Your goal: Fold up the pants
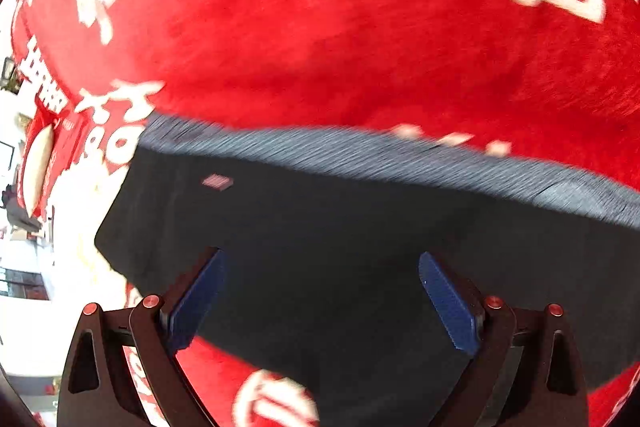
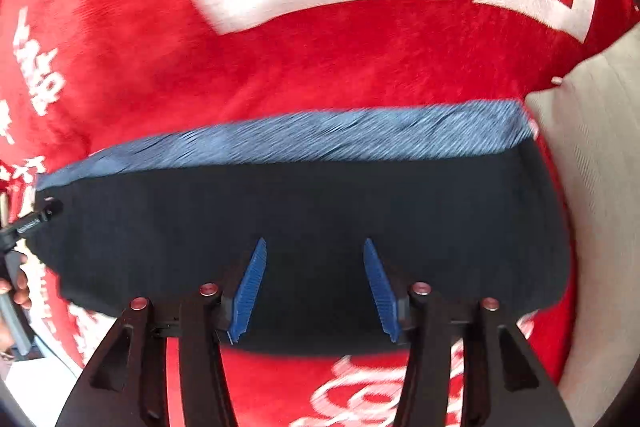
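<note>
**Folded dark pants on a red printed blanket, seen from both grippers**

Left wrist view. The left gripper [image 1: 322, 293] points steeply down over the pants [image 1: 320, 239], a dark navy, folded bundle lying flat on a red blanket [image 1: 304, 39] printed with large white characters. The gripper's blue pads [image 1: 198, 303] stand wide apart with nothing between them; only the dark cloth lies beneath. A ribbed blue-grey waistband [image 1: 360, 155] runs along the far edge of the pants, and a small pinkish label [image 1: 217, 181] sits near their upper left corner. The picture is streaked with blur. A bright room shows past the blanket's left edge.

Right wrist view. The right gripper [image 2: 316, 287] hangs over the near edge of the same pants [image 2: 304, 211], jaws partly parted and gripping nothing. The waistband [image 2: 304, 135] lies on the far side. A beige cushion [image 2: 592, 163] borders the blanket [image 2: 160, 67] at right. At the left edge a hand [image 2: 18, 287] holds a dark handle.
</note>
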{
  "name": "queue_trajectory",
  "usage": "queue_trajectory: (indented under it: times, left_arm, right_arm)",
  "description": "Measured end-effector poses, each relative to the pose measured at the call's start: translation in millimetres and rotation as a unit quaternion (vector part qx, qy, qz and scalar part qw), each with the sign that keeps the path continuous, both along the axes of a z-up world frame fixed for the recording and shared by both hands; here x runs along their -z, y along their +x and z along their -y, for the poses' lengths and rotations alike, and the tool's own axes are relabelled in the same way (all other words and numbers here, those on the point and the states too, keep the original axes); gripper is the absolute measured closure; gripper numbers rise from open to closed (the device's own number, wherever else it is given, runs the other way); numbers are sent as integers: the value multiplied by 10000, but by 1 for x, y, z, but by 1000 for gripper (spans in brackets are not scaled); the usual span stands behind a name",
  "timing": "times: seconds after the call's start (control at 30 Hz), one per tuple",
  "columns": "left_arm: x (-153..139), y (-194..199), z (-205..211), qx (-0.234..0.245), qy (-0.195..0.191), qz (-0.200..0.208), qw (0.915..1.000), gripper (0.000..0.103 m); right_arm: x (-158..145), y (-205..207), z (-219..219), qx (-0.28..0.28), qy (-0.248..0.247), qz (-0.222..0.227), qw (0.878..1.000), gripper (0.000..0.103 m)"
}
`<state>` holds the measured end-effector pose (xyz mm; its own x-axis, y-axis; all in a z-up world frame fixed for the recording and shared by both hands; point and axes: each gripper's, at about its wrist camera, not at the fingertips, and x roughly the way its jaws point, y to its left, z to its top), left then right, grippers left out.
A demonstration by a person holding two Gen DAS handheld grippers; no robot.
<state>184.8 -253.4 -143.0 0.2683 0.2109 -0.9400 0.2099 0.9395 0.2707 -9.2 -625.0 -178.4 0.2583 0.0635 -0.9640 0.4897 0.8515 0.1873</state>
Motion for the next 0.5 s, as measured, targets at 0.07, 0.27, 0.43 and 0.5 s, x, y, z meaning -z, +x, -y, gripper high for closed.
queue_trajectory:
  times: [0.07, 0.27, 0.43, 0.5]
  left_arm:
    - [0, 7, -28, -50, -34, -41, 10000, 6]
    - [16, 63, -90, -71, 23, 289, 9996, 6]
    - [55, 120, -133, -175, 307, 440, 9984, 0]
    - [54, 131, -149, -277, -57, 335, 9990, 0]
  right_arm:
    - [-6, -3, -27, -58, 120, 32, 9999, 48]
    - [-19, 17, -119, -203, 443, 170, 9987, 48]
    - [-4, 33, -187, -19, 1067, 380, 9936, 47]
    - [3, 37, -211, 30, 1224, 405, 9916, 47]
